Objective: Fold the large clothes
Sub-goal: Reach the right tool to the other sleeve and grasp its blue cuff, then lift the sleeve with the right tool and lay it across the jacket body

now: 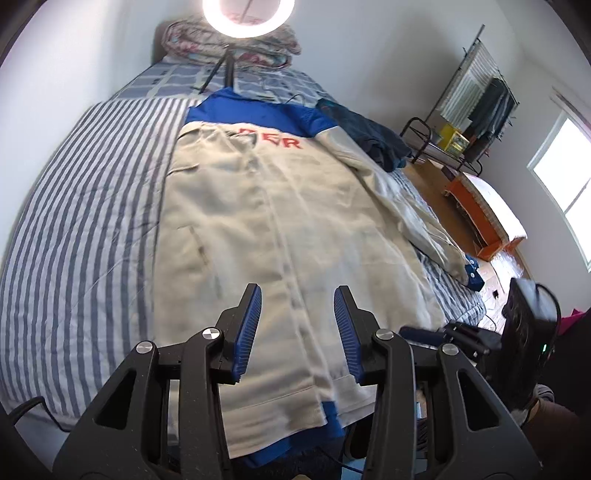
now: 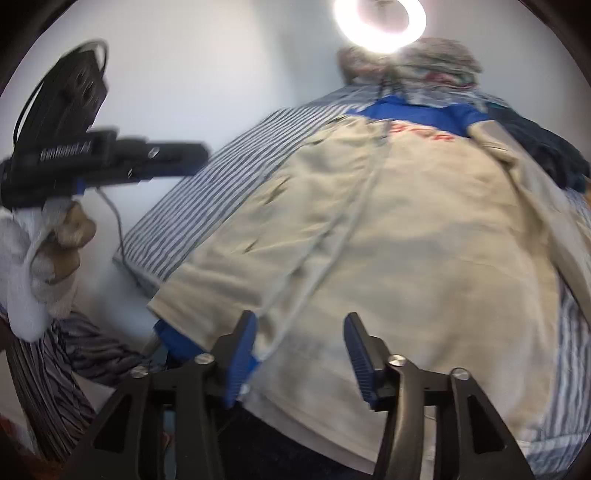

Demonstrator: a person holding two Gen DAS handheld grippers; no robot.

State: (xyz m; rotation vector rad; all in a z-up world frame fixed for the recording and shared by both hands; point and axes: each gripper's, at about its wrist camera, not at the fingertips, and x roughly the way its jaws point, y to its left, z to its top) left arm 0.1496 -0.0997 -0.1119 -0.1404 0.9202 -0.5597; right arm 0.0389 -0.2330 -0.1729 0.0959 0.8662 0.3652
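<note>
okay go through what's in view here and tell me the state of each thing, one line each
Jacket: spread flat on the bed, front up, closed, one sleeve lying out along its side.
Left gripper: open, empty.
Right gripper: open, empty.
Ring light: on.
Quilt: folded at the headboard.

I see a beige coat (image 1: 280,221) with blue collar, red lettering; the bed (image 1: 85,206) is blue-and-white striped.

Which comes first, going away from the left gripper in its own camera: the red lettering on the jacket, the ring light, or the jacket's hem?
From the left gripper:
1. The jacket's hem, right under the fingers at the bed's near edge.
2. The red lettering, high on the jacket's chest.
3. The ring light, at the bed's far end.
</note>
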